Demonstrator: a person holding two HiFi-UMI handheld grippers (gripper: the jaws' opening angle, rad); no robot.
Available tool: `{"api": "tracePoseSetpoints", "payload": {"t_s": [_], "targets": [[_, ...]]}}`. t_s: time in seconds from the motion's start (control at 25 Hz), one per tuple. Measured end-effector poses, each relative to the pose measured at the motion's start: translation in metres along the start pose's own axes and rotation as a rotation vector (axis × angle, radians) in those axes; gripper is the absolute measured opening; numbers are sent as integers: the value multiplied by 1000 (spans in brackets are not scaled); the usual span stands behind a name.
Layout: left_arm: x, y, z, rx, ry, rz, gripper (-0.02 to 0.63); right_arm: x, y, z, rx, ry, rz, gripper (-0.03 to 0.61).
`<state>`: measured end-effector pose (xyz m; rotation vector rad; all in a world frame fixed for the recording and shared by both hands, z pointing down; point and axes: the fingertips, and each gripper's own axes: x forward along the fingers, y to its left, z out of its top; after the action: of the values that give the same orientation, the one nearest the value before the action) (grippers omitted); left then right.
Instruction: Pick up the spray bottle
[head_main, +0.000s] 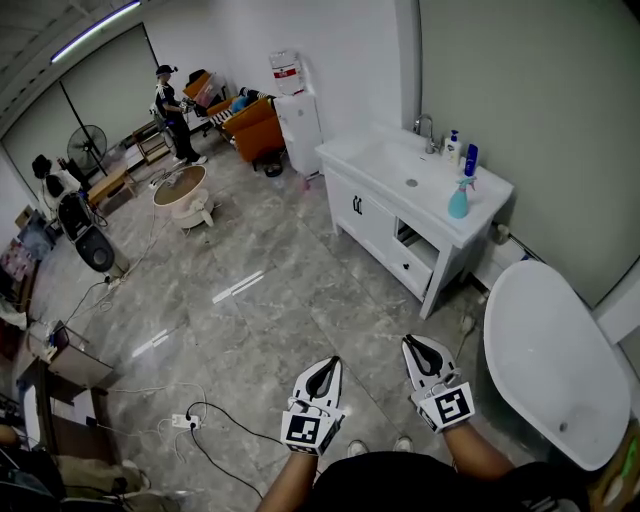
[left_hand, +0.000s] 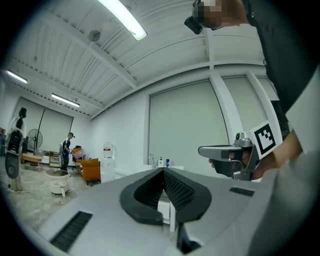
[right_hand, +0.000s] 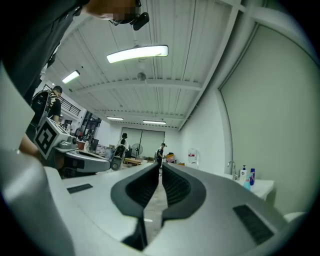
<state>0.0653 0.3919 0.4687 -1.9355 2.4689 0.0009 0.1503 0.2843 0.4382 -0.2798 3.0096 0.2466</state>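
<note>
Approach stage, before any reach. Nearest the viewer, the person carries the left gripper (head_main: 327, 370) and the right gripper (head_main: 418, 350) side by side in front of the body, both roughly level and aimed across the room. Each has its jaws brought together with nothing between them. Below and left of them, a power strip (head_main: 185, 421) with trailing cables lies on the grey marble floor (head_main: 270, 300). To the right stands a white bathtub (head_main: 555, 360). Beyond a stretch of bare floor is the white vanity (head_main: 380, 215), well apart from both grippers. The spray bottle (head_main: 459, 197), teal with a pale trigger head, stands upright on the countertop near its front right corner. A blue bottle (head_main: 470, 158) and a white pump bottle (head_main: 452, 146) stand just behind it, beside the faucet (head_main: 427, 130). Farther off are a water dispenser (head_main: 298, 115), an orange sofa (head_main: 255, 125), a round table (head_main: 180, 187) and a standing person (head_main: 172, 112). Judged from this layout, the step in hand is closing the distance to the vanity. The next move calls for walking up to the vanity and opening one gripper's jaws, probably the right, which is on the bottle's side. The jaws should then go around the bottle's body from the front, clear of the two bottles behind, before closing and lifting.
</note>
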Motion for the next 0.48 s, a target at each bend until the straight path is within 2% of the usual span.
{"api": "tracePoseSetpoints", "payload": {"t_s": [0.2, 0.28, 0.4, 0.48], "targets": [[-6, 10, 0, 2, -5, -18, -3, 7, 8, 4, 3, -12, -19, 58], [-6, 13, 1, 4, -10, -24, -3, 11, 10, 3, 5, -20, -30, 119], [-10, 20, 0, 6, -13, -30, -3, 16, 16, 5, 5, -27, -54, 254], [-11, 26, -1, 1, -11, -30, -3, 21, 19, 6, 14, -34, -65, 313]]}}
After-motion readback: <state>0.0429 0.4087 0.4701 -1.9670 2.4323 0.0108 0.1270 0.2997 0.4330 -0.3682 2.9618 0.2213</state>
